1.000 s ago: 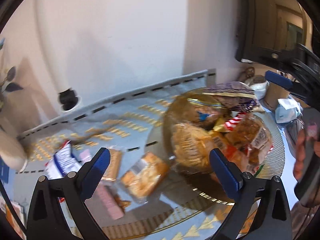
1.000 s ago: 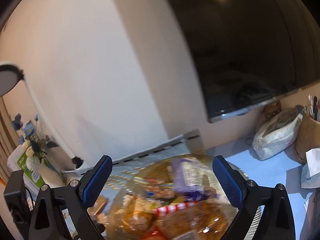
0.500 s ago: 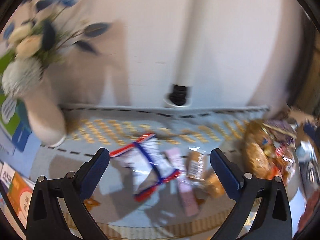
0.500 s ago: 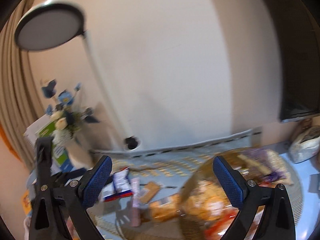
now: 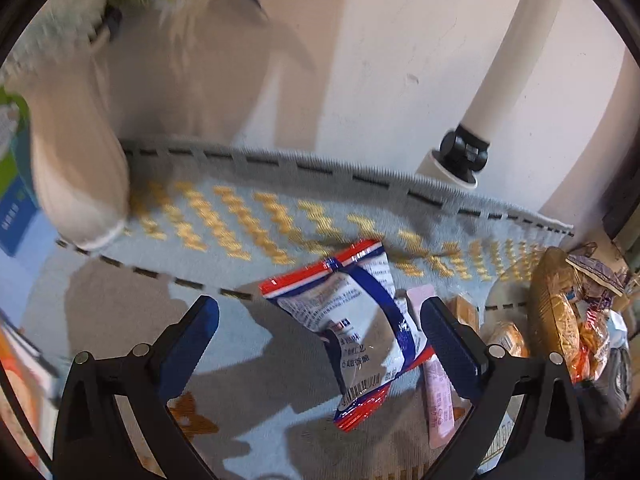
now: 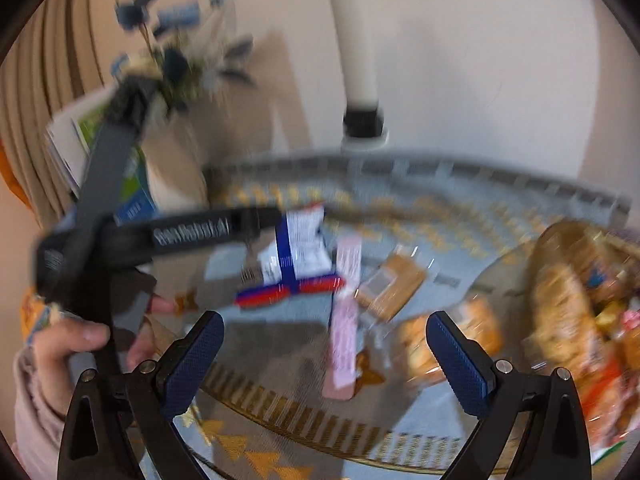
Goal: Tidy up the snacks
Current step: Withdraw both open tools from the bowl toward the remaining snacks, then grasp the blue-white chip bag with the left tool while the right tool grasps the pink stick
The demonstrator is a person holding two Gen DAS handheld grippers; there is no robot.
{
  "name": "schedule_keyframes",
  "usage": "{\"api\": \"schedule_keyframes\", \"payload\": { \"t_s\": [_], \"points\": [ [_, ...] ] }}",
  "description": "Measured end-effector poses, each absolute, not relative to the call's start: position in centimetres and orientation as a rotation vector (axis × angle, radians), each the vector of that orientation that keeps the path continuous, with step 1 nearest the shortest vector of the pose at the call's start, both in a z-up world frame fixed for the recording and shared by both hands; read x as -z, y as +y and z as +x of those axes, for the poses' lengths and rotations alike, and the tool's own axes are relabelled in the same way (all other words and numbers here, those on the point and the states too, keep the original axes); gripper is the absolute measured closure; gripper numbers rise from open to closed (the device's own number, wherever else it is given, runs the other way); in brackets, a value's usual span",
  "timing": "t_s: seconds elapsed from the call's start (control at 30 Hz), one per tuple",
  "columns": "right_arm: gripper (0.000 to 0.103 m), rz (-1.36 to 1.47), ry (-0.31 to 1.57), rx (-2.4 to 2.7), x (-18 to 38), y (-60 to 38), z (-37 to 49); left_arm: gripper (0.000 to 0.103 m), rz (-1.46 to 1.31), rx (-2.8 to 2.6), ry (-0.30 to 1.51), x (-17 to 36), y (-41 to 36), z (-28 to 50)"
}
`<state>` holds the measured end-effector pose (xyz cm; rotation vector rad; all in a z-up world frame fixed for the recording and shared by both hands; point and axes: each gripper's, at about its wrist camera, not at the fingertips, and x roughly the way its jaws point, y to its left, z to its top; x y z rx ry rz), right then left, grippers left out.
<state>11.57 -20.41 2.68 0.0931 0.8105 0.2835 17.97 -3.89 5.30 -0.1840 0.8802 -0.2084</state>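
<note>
Left gripper: fingers apart, empty, over red-white-blue snack bag. Right gripper: fingers apart, empty; pink bar at 12 o'clock.

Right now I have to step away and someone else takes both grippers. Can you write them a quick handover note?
Left gripper: open, holding nothing, aimed at the red, white and blue snack bag lying on the patterned mat.
Right gripper: open, holding nothing, over the mat.
Loose beside the bag: a pink stick pack, a tan wrapped snack and an orange wrapped snack.
Done: several snacks are piled at the right in a round basket.
Left: the four loose snacks, probably the bag first.
</note>
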Motion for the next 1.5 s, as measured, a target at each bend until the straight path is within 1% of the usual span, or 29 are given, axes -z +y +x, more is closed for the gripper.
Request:
{"api": "schedule_keyframes", "payload": {
  "t_s": [0.13, 0.2, 0.3, 0.33, 0.4, 0.5, 0.67, 0.97, 1.5],
  "points": [
    [0.005, 0.098, 0.878, -0.262, 0.7, -19.4, 13.4, 0.002, -0.166, 0.223, 0.896, -3.8, -4.5, 18.4],
    [0.005, 0.059, 0.858, -0.233, 1.3, -18.8, 13.7, 0.002, -0.177, 0.236, 0.901, -3.2, -4.7, 18.6],
    [0.005, 0.067, 0.888, -0.256, 2.7, -18.2, 14.4, 0.002, -0.181, 0.243, 0.892, -2.1, -4.9, 18.7],
    [0.003, 0.06, 0.9, -0.255, 3.0, -17.9, 14.8, 0.0, -0.183, 0.248, 0.89, -1.7, -4.9, 18.7],
    [0.002, 0.068, 0.9, -0.254, 3.5, -18.0, 15.1, 0.0, -0.206, 0.262, 0.893, -1.0, -4.8, 18.8],
    [0.0, 0.132, 0.885, -0.286, 3.9, -19.0, 15.4, 0.0, -0.234, 0.269, 0.901, -0.7, -4.5, 19.0],
    [0.0, 0.206, 0.867, -0.321, 4.3, -20.7, 15.3, 0.0, -0.213, 0.261, 0.894, -0.7, -4.9, 19.1],
    [0.0, 0.089, 0.898, -0.265, 4.8, -19.1, 15.5, 0.0, -0.21, 0.266, 0.893, -0.5, -5.2, 19.2],
    [0.0, 0.052, 0.908, -0.243, 3.9, -17.9, 15.8, 0.0, -0.205, 0.266, 0.892, -0.4, -5.2, 19.2]
  ]
}}
